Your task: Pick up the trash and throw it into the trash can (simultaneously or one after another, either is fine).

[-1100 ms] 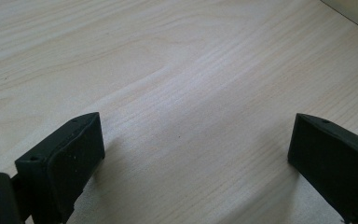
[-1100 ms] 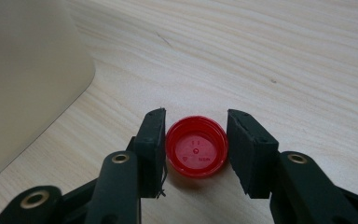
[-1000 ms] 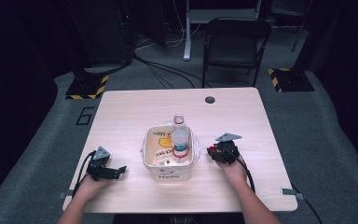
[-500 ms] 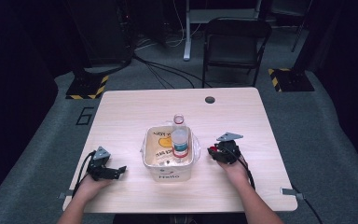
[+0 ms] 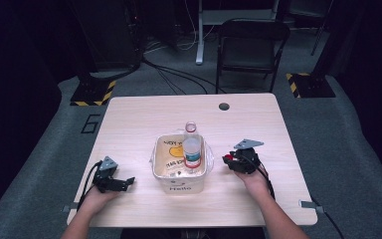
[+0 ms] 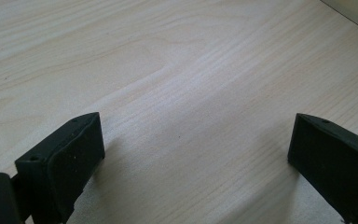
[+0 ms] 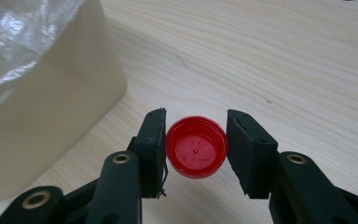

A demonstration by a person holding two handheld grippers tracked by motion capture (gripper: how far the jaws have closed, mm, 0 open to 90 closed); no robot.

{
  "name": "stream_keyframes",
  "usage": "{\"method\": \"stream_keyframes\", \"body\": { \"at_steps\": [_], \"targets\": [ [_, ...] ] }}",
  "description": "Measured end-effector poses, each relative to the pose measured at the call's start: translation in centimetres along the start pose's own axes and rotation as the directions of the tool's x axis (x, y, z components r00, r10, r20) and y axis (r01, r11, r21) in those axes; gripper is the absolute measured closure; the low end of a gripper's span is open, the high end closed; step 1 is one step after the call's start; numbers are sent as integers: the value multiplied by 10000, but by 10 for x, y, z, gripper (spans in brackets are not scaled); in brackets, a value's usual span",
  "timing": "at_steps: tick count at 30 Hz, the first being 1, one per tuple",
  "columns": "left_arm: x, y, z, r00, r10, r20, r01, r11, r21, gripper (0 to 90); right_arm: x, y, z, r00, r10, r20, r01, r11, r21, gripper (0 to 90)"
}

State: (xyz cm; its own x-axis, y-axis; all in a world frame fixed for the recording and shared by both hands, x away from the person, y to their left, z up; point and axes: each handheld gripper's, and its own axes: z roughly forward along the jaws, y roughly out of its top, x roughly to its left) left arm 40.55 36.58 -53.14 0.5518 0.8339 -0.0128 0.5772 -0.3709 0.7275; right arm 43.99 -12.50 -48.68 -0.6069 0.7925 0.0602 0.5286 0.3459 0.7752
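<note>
From the high view, a pale wooden bench carried a cream tub lined with a clear plastic bag, set a little nearer the person's edge than the middle. An uncapped clear bottle with a white and red label lay inside the tub, its neck pointing toward the far edge. The left gripper rested on the bench near the front left corner, well apart from the tub, with a hand behind it and a cable trailing off the left edge. The right gripper sat just beside the right wall of the tub, a speck of red between its tips. A small dark round hole marked the bench near the far edge.

In the left gripper view, the left gripper stood released, its jaws spread wide over bare wood with nothing between them.

In the right gripper view, the right gripper was grasping a red bottle cap, one pad pressed on each side. The cap's hollow side faced the camera, and it was held just above the bench top. The cream wall of the tub rose close by on the left of that view, with the crinkled plastic bag folded over its rim.
</note>
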Motion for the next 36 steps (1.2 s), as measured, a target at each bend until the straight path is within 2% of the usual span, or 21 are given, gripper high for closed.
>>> {"method": "stream_keyframes", "body": {
  "at_steps": [6, 17, 26, 36],
  "targets": [
    [0, 0, 0, 10000, -2, 0, 2, 10000, 1, 34, 4, 5, -10, 9997, -108, -217, 106, 9999, -66, 580],
    [0, 0, 0, 10000, 3, 2, -3, 10000, 1, 34, 12, 25, -30, 9975, -420, -562, 388, 9977, -562, 580],
    [0, 0, 0, 10000, -5, 2, 5, 10000, 2, 33, 20, 44, -49, 9931, -841, -821, 773, 9936, -819, 580],
    [0, 0, 0, 10000, 14, 16, -14, 10000, 22, 34, 28, 58, -61, 9875, -1123, -1106, 1014, 9899, -991, 581]
  ]
}}
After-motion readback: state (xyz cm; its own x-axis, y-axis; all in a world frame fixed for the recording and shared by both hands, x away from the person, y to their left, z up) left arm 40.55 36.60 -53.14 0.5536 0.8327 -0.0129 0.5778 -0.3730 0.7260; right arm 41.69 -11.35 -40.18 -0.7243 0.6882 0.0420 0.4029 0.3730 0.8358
